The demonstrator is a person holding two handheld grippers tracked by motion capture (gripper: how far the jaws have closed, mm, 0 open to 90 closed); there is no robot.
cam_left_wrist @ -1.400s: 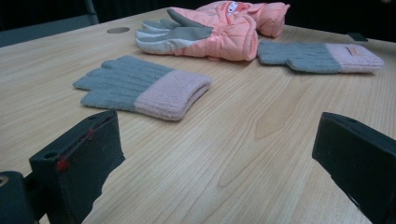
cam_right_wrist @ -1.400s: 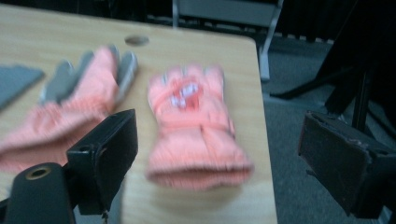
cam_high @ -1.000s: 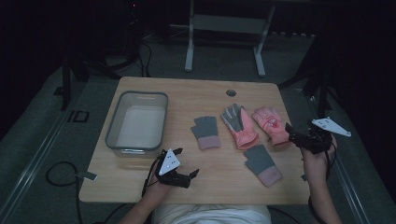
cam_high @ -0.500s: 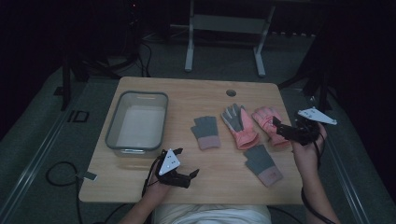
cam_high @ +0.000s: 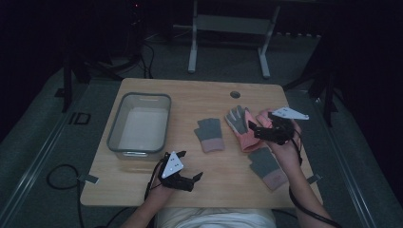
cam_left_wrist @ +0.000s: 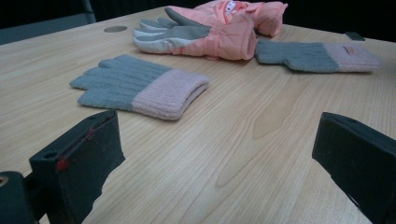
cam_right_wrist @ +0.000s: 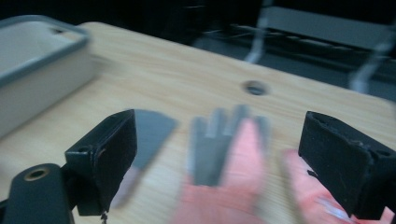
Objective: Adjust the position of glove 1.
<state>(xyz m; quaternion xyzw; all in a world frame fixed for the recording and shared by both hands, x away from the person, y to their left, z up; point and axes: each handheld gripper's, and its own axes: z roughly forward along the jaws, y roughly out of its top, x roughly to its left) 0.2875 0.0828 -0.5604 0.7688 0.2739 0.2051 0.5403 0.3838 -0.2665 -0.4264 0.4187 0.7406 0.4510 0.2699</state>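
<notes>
High view has the right tool swung in off the counter edge, now hovering jaws spread over the pink ski glove lying mid-right, so that's probably the first grab. Left tool sits spread near the front edge, same spot.

High view sat above the table's near edge, looking fwd and down, far off. Left gripper view lay low at 6 o'clock, close, facing the orange glove toward 2. Right gripper view hovered near it, facing 10. All 3 shared it.
</notes>
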